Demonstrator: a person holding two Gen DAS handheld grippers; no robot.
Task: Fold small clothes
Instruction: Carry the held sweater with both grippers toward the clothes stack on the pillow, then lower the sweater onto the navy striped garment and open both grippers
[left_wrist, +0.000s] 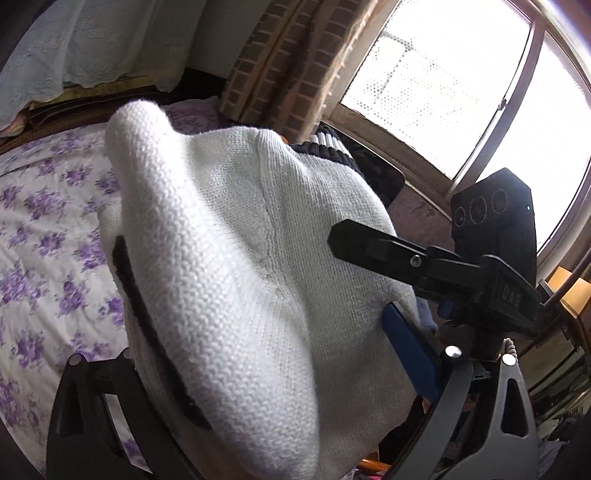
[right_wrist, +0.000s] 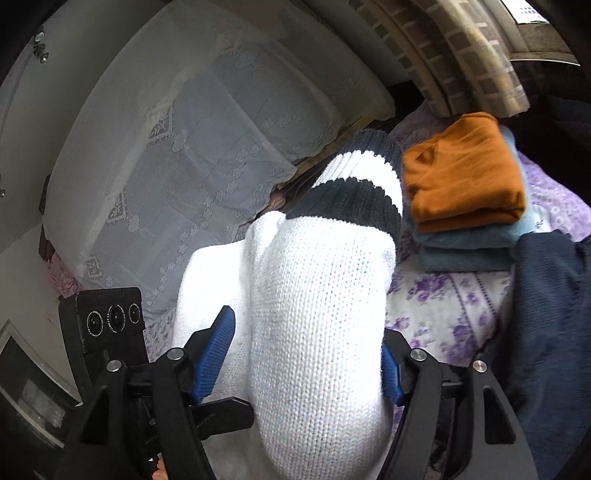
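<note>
We hold the white knit sweater (right_wrist: 317, 314) in our right gripper (right_wrist: 299, 362), whose blue pads (right_wrist: 218, 354) press the bunched fabric from both sides — clamped on it. The sweater's ribbed end with dark navy and white stripes (right_wrist: 354, 192) hangs out ahead of the fingers, lifted above the bed.

In the left wrist view, our left gripper (left_wrist: 258, 387) also has the same white sweater (left_wrist: 236, 258) bulging between its fingers. One blue pad (left_wrist: 406, 354) lies against the knit on the right; the other side is hidden behind the cloth, yet the fabric fills the gap, so we take it as clamped on the sweater. A dark trim line (left_wrist: 147, 325) runs along the sweater's left edge. The right gripper (left_wrist: 373, 247) shows here too, just beside the sweater's right flank.

Below is the bedsheet with purple flowers (left_wrist: 44, 240). In the right wrist view, a stack of folded clothes sits on it beyond the sweater — an orange piece (right_wrist: 465, 170) on top of blue-grey pieces (right_wrist: 469, 247). A dark navy garment (right_wrist: 550, 314) lies at the right. A white lace cover (right_wrist: 207, 147) drapes behind, and a bright window (left_wrist: 461, 92) stands past the patterned curtain (left_wrist: 288, 66).
</note>
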